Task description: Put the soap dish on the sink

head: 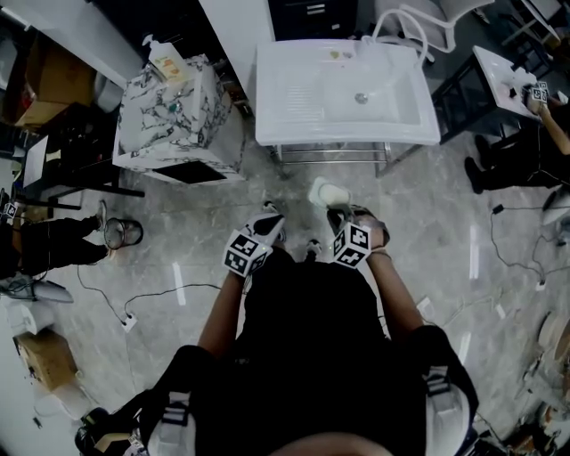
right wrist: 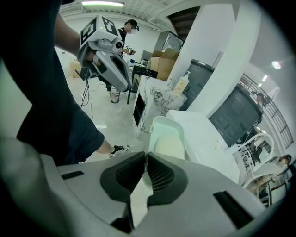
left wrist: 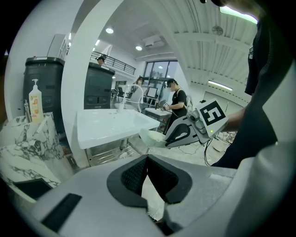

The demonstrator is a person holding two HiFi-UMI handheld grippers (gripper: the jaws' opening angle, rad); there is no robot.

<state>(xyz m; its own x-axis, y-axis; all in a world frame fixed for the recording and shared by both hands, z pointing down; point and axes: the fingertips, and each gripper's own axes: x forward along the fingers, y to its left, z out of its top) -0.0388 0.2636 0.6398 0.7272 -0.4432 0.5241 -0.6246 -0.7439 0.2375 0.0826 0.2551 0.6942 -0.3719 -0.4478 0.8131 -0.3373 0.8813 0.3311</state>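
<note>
A pale green soap dish (head: 327, 192) with a cream soap bar (right wrist: 169, 146) in it hangs in the air above the floor, just in front of the white sink (head: 347, 85). My right gripper (head: 337, 212) is shut on the dish's near rim (right wrist: 162, 127). The left gripper view shows the same dish (left wrist: 153, 137) held level, short of the sink's (left wrist: 113, 124) front edge. My left gripper (head: 269, 216) is beside the right one, a little to its left. Its jaws (left wrist: 147, 159) are shut with nothing between them.
A marble-patterned cabinet (head: 174, 111) carrying a soap dispenser bottle (head: 163, 59) stands left of the sink. A faucet (head: 385, 27) rises at the sink's back right. Cables (head: 134, 298) trail on the tiled floor. Another person (head: 525, 151) works at a table to the right.
</note>
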